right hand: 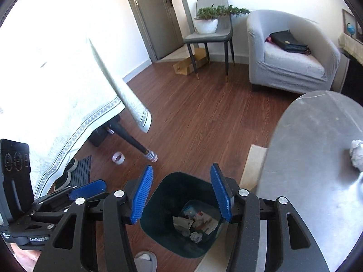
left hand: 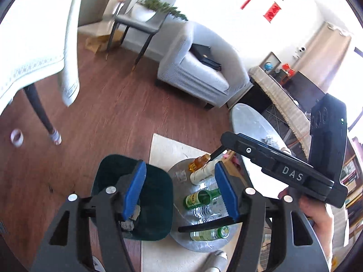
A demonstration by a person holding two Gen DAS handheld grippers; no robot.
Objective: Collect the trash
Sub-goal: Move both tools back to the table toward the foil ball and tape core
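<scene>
Both tongs, left tongs [left hand: 180, 189] and right tongs [right hand: 181, 193], hang open and empty above the dark green plastic bin [right hand: 181, 217], which holds crumpled paper scraps [right hand: 196, 223]. A crumpled white paper ball [right hand: 356, 155] remains on the grey oval counter [right hand: 306, 158]; collecting seems partly done.

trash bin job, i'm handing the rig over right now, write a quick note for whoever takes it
Left tongs: open, nothing between them, above the bin and the low round table.
Right tongs: open and empty, right over the bin.
Dark green bin stands on the floor beside the tables; paper scraps and crumpled wads already lie in it.
Left to do: bottles lie on the low round table, and a crumpled paper sits on the larger grey table.
A tape roll lies on the floor; whether it is trash I cannot tell.
</scene>
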